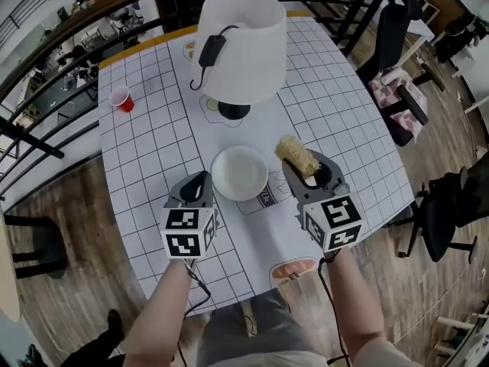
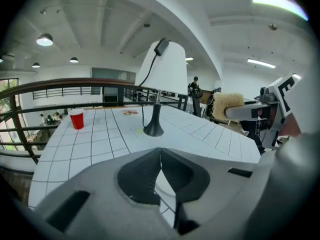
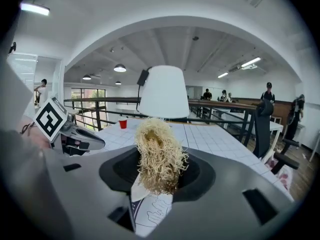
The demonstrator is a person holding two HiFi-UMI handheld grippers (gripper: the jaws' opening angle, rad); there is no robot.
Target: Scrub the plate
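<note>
A round white plate lies on the gridded table, between my two grippers. My left gripper rests just left of the plate's rim with its jaws pressed together and nothing between them. My right gripper is at the plate's right side, shut on a pale yellow fibrous scrubber. The scrubber sticks up and forward out of the jaws, held above the table and clear of the plate. It also shows in the left gripper view as a scrubber at the right.
A lamp with a big white shade and black base stands just behind the plate, its cord switch hanging on the shade. A red cup sits at the far left. Office chairs stand off the table's right edge.
</note>
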